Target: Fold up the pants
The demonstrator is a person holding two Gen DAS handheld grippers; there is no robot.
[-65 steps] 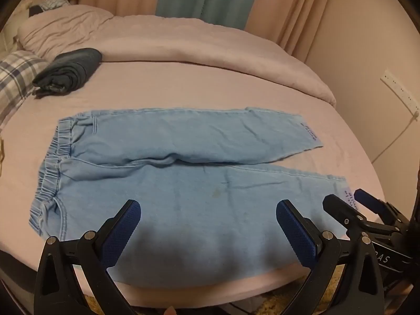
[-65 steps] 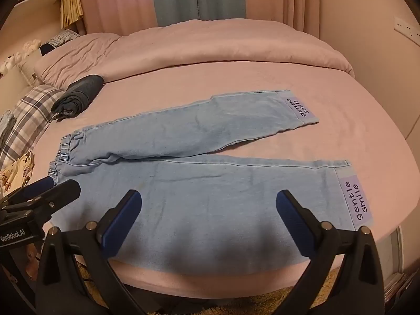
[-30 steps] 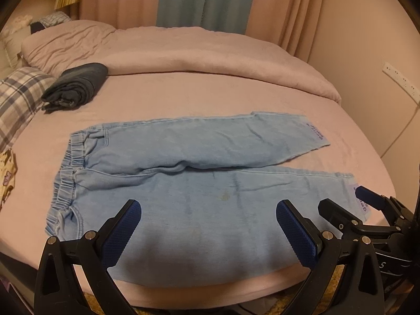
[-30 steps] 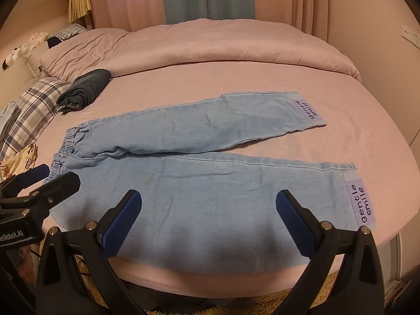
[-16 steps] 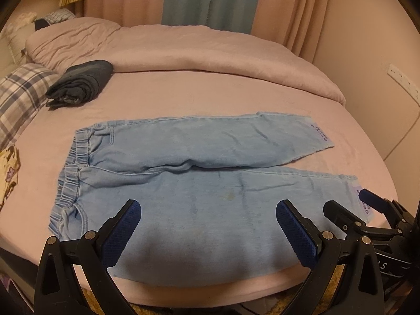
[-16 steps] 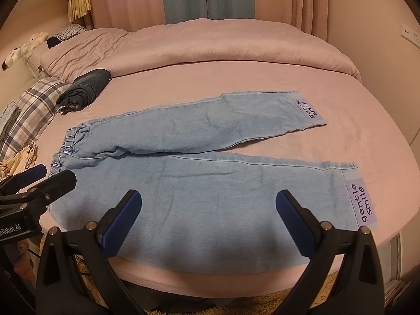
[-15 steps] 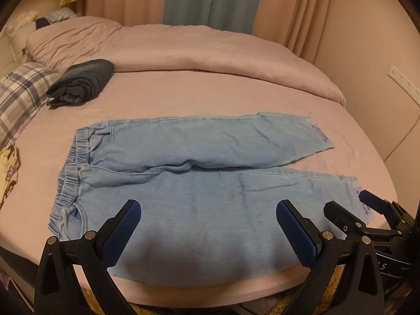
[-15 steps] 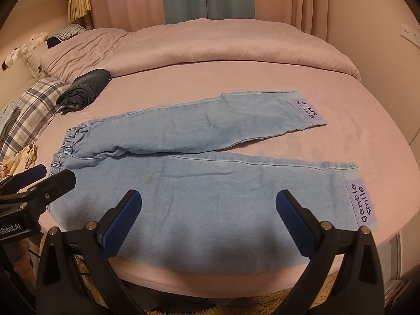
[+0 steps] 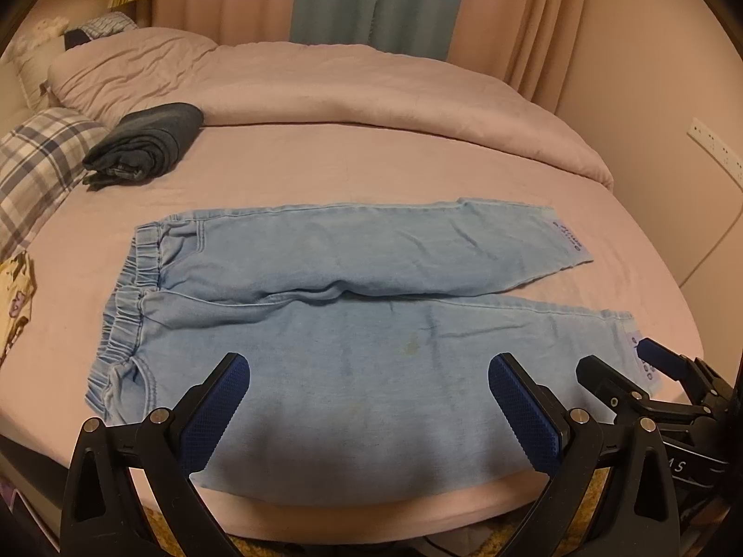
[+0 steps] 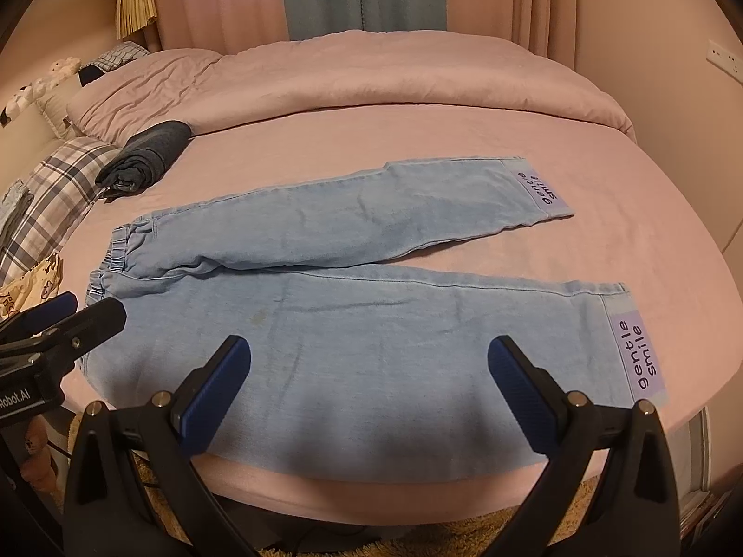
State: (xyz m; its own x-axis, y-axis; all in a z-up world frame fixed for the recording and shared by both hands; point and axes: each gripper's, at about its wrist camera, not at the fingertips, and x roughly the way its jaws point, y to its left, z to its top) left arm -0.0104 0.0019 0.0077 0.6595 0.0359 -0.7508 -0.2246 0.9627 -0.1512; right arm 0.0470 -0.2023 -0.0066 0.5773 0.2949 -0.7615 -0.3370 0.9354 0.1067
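1. Denim pants [image 9: 353,325] lie flat on pink bed [image 9: 371,171], waistband to the left, hems to the right, both legs spread out, not yet folded.
2. Only right wrist view shows "gentle smile" hem labels [image 10: 638,355] readably; left view blurs them.
3. Left tongs [image 9: 369,399] spread wide, holding nothing, above near leg w/ pants just beyond the tips.
4. Right tongs [image 10: 369,383] likewise spread, empty, over near leg towards hem end.
5. Dark folded clothes [image 9: 146,144] sit well apart, near plaid pillow [image 9: 42,162].

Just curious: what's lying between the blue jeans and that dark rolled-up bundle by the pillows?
Only bare pink sheet separates the jeans from the dark bundle; both wrist views show it.
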